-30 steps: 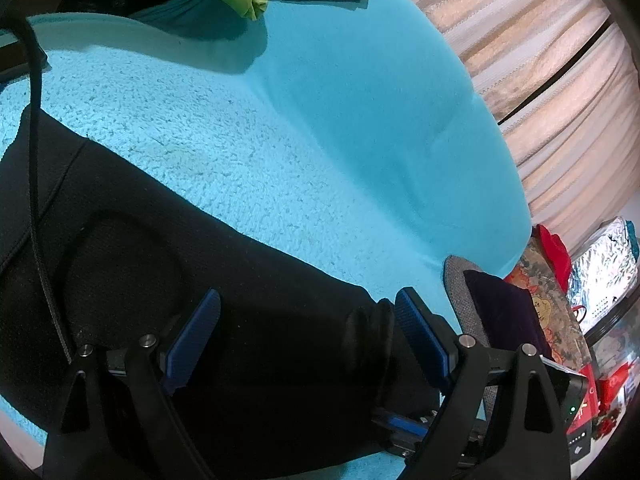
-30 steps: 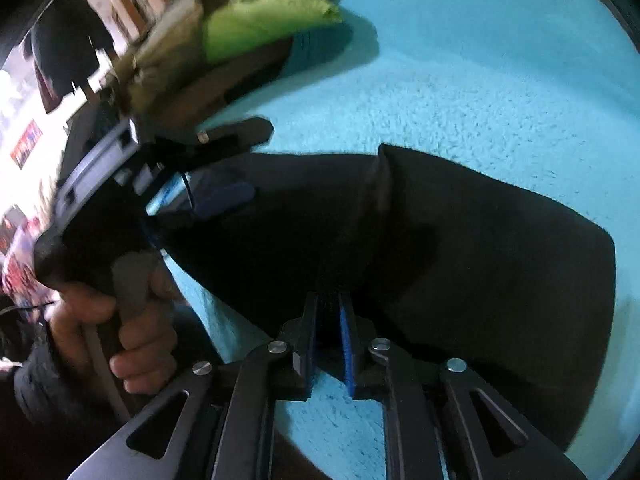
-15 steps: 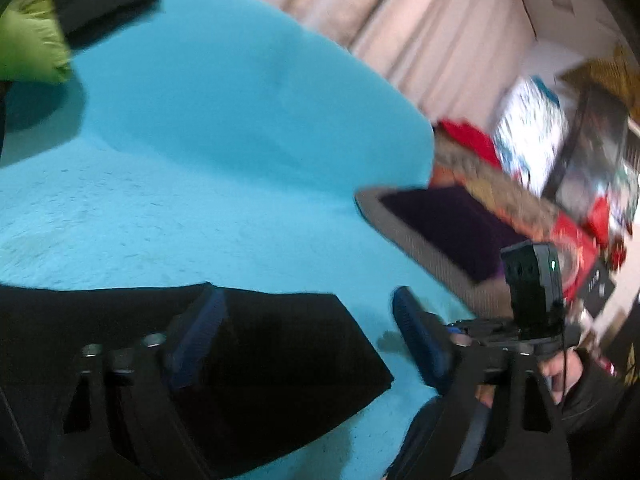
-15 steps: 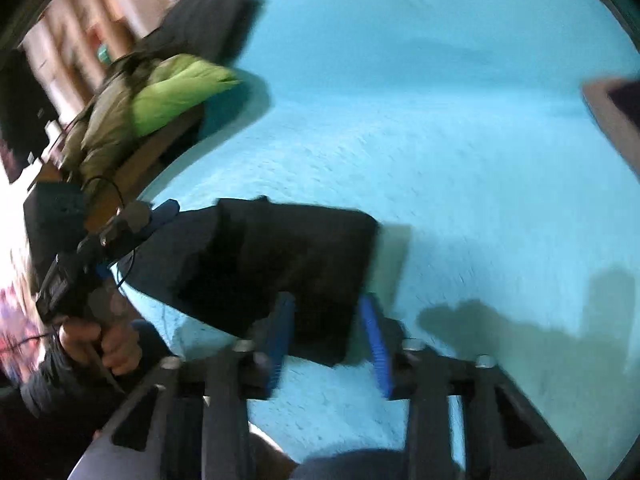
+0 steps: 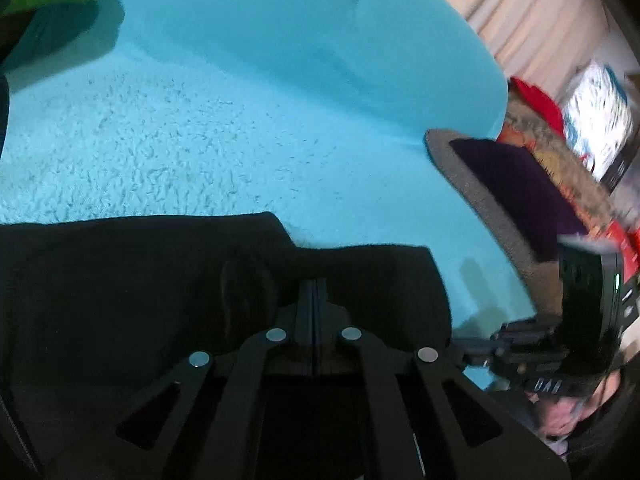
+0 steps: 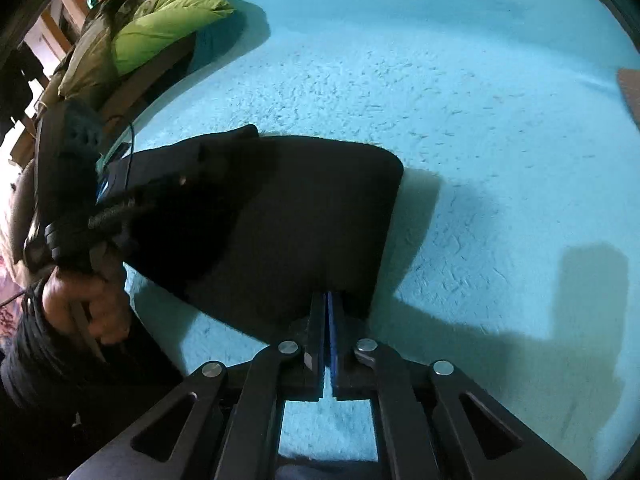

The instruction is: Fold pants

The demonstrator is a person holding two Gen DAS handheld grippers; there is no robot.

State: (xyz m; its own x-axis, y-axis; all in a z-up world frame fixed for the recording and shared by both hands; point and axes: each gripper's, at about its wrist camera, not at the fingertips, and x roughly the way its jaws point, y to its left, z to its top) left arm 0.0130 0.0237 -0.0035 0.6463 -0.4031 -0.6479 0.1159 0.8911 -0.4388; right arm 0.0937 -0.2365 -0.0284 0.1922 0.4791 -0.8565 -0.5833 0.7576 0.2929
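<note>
Left gripper (image 5: pixel 314 286): one. Its two jaws have just snapped together and are pressed flat, with the near edge of the black pants pinched between them. It points down at a slant.
Right gripper (image 6: pixel 327 298): one. Its two jaws are tight together too, biting the near edge of the pants close to their right corner. It points down more steeply.
Hands: two, one on each gripper. The left hand (image 6: pixel 86 304) shows in the right wrist view, curled around its handle at the left, with a dark sleeve behind it. A bit of the right hand (image 5: pixel 560 416) shows under its gripper at the right of the left wrist view.
Pants (image 6: pixel 288 216): one pair, black, folded into a flat, thick piece. They lie on the blanket right in front of both grippers, a little lifted at the near edge.
Blanket (image 5: pixel 248 128): one, bright blue and fuzzy, spread under the pants and far past them.
Cushion (image 5: pixel 508 184): one, dark purple with a grey edge, on the right, well apart from the pants.
Green jacket (image 6: pixel 160 28): one, puffy, at the far left corner of the blanket.
Curtain (image 5: pixel 520 20): pale, farthest back on the right.
</note>
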